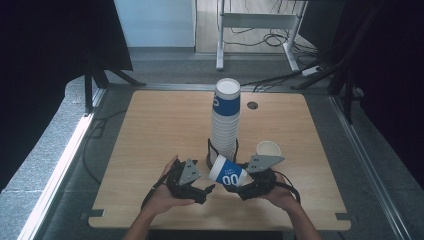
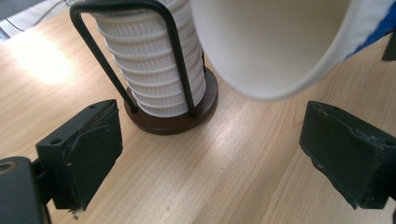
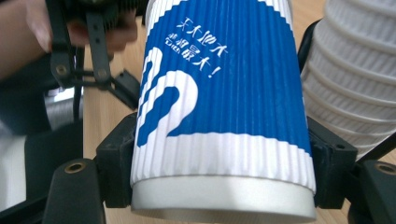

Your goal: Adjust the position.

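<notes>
Right hand-held gripper (image 3: 219, 163) is clamped on a blue-and-white ribbed paper cup (image 3: 219, 107), pads pressing both sides near its base; cup lies tipped, mouth toward the left hand-held gripper (image 2: 210, 154). Left jaws stand wide apart, nothing between them, cup rim just above and ahead. Cup sits low over the wooden surface (image 1: 150, 130), just beside the tall cup stack (image 1: 225, 120) in its wire holder (image 2: 173, 116). Another white cup (image 1: 268, 148) sits behind the right hand.
</notes>
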The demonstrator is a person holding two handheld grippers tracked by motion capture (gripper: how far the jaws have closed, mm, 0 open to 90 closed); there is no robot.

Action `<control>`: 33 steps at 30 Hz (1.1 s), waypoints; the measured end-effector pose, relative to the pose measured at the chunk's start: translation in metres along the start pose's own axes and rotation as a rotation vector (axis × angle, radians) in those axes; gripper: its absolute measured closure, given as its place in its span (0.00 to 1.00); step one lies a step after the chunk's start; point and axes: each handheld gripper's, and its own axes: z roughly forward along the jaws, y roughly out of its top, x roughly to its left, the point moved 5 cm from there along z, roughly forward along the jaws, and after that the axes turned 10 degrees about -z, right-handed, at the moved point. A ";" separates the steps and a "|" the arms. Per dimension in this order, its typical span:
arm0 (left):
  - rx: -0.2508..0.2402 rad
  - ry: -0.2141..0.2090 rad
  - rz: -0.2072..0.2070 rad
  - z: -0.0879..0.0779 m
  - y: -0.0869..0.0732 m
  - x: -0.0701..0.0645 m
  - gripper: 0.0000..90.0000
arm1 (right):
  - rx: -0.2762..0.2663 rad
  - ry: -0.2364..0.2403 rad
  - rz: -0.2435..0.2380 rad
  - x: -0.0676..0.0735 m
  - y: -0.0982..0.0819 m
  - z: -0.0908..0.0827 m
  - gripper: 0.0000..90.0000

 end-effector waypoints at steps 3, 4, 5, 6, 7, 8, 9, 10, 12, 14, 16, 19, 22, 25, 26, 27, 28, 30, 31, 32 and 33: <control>-0.010 -0.004 -0.025 0.000 0.001 0.000 0.07 | -0.056 -0.017 0.019 0.002 -0.001 -0.002 0.30; -0.014 -0.005 -0.037 0.000 0.001 0.000 0.08 | -0.067 -0.019 0.025 0.002 -0.001 -0.002 0.30; -0.017 -0.008 -0.049 -0.001 0.002 0.000 0.09 | -0.085 -0.023 0.033 0.002 0.000 -0.002 0.30; -0.019 -0.009 -0.056 -0.001 0.003 0.000 0.10 | -0.099 -0.029 0.037 0.002 0.000 -0.002 0.30; -0.023 -0.010 -0.072 0.000 0.004 0.001 0.10 | -0.112 -0.033 0.043 0.002 0.000 -0.003 0.30; -0.025 -0.013 -0.082 -0.001 0.005 0.001 0.10 | -0.137 -0.034 0.058 0.002 0.001 -0.004 0.30; -0.030 -0.018 -0.094 -0.001 0.006 0.001 0.11 | -0.155 -0.037 0.067 0.002 0.002 -0.004 0.30; -0.033 -0.020 -0.101 -0.001 0.006 0.001 0.12 | -0.168 -0.043 0.071 0.003 0.002 -0.005 0.30; -0.044 -0.037 -0.126 -0.003 0.006 0.002 0.12 | -0.194 -0.055 0.078 0.003 0.003 -0.005 0.30; -0.051 -0.059 -0.152 -0.004 0.005 0.003 0.12 | -0.227 -0.068 0.088 0.003 0.002 -0.007 0.30; -0.050 -0.070 -0.167 -0.005 0.002 0.005 0.12 | -0.235 -0.082 0.095 0.001 0.000 -0.007 0.30; -0.055 -0.119 -0.205 -0.005 -0.002 0.006 0.12 | -0.264 -0.100 0.100 0.001 -0.002 -0.008 0.30; -0.042 -0.135 -0.226 -0.002 -0.007 0.007 0.12 | -0.278 -0.109 0.095 0.001 -0.005 -0.008 0.30; -0.028 -0.137 -0.216 0.000 -0.010 0.005 0.12 | -0.273 -0.113 0.098 0.001 -0.010 -0.006 0.30; -0.028 -0.134 -0.213 0.000 -0.010 0.004 0.12 | -0.270 -0.112 0.099 0.001 -0.011 -0.004 0.30; -0.030 -0.135 -0.214 0.000 -0.010 0.004 0.12 | -0.265 -0.113 0.099 0.001 -0.012 -0.003 0.30; -0.032 -0.136 -0.216 0.000 -0.009 0.003 0.12 | -0.261 -0.111 0.099 0.002 -0.014 -0.002 0.30; -0.034 -0.137 -0.217 -0.001 -0.009 0.003 0.12 | -0.257 -0.109 0.101 0.002 -0.015 0.000 0.30; -0.036 -0.141 -0.218 -0.001 -0.009 0.003 0.12 | -0.255 -0.112 0.099 0.002 -0.015 0.000 0.30; -0.041 -0.150 -0.224 -0.002 -0.008 0.003 0.12 | -0.254 -0.113 0.099 0.002 -0.015 0.000 0.30; -0.050 -0.168 -0.233 -0.004 -0.008 0.002 0.12 | -0.255 -0.112 0.099 0.003 -0.015 0.001 0.30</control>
